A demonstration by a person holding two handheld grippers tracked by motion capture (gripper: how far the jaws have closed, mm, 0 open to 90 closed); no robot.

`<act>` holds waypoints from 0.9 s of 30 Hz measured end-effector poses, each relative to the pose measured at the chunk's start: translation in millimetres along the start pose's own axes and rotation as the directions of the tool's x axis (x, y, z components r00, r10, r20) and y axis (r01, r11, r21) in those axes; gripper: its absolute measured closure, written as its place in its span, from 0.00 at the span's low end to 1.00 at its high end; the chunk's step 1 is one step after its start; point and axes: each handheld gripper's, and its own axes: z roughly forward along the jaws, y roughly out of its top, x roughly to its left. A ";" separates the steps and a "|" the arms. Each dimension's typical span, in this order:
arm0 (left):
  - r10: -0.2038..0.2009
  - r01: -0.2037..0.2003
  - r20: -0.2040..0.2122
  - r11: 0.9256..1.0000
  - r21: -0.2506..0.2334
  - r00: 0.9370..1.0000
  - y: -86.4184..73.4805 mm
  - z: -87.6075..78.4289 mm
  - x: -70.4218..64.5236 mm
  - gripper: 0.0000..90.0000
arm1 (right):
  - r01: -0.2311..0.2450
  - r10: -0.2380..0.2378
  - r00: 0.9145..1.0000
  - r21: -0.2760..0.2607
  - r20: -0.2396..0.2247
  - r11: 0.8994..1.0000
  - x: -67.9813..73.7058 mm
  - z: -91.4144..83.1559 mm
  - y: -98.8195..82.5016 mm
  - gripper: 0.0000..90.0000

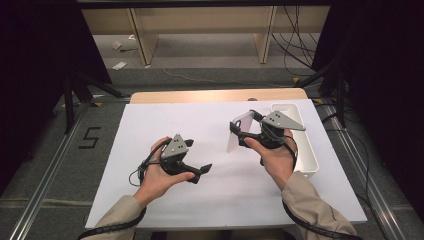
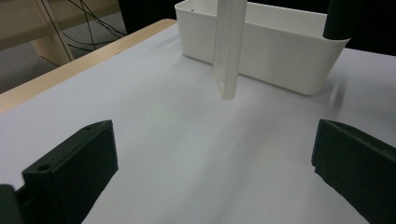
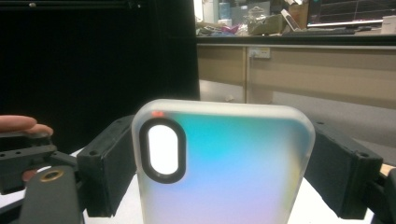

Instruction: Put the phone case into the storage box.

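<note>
I'm holding the phone case (image 3: 224, 163) in the right gripper (image 1: 243, 131), its lower end cut off; beside the white bin (image 1: 306, 150), the left gripper (image 1: 199, 171) jaws are standing wide, empty.

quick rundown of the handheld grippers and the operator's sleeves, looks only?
Both the left gripper and the right gripper are black, with two blocky jaws, a grey three-cornered plate dotted with small holes on top, and a black cable trailing along the forearm. The sleeves are beige.
</note>
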 end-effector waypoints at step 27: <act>-0.006 0.007 -0.046 1.000 0.015 0.999 -18.6 -23.3 12.6 0.00 | -0.008 0.008 0.999 -0.014 0.040 1.000 -13.0 -7.4 6.8 0.20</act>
